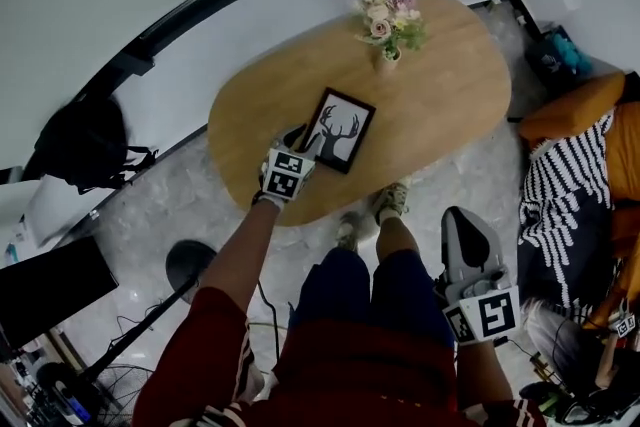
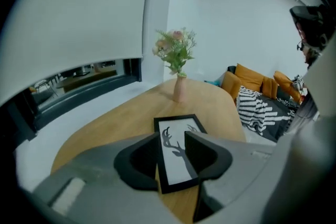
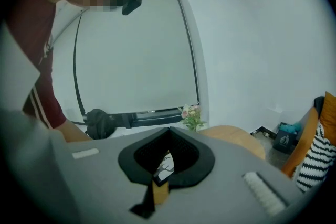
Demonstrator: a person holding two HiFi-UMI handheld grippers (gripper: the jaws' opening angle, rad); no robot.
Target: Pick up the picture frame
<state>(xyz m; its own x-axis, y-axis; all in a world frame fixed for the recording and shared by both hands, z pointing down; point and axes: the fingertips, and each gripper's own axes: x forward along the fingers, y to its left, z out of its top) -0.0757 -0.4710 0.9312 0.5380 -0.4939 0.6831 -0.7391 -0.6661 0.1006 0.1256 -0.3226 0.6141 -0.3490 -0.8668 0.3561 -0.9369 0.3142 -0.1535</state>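
Note:
The picture frame (image 1: 340, 129), black-edged with a deer silhouette on white, lies flat on the oval wooden table (image 1: 440, 105). My left gripper (image 1: 302, 141) hangs at the frame's near left corner. In the left gripper view the frame (image 2: 176, 140) shows through the gap of that gripper (image 2: 171, 150), whose jaws stand open astride the near edge without pressing on it. My right gripper (image 1: 464, 219) is low beside the person's right leg, away from the table. Its tips (image 3: 169, 131) meet with nothing held.
A vase of pink and white flowers (image 1: 388, 23) stands at the table's far end. A black backpack (image 1: 85, 145) rests by the window ledge. At the right are an orange sofa (image 1: 585, 105) and a striped cushion (image 1: 560, 205). A stand's round base (image 1: 190, 265) sits on the floor.

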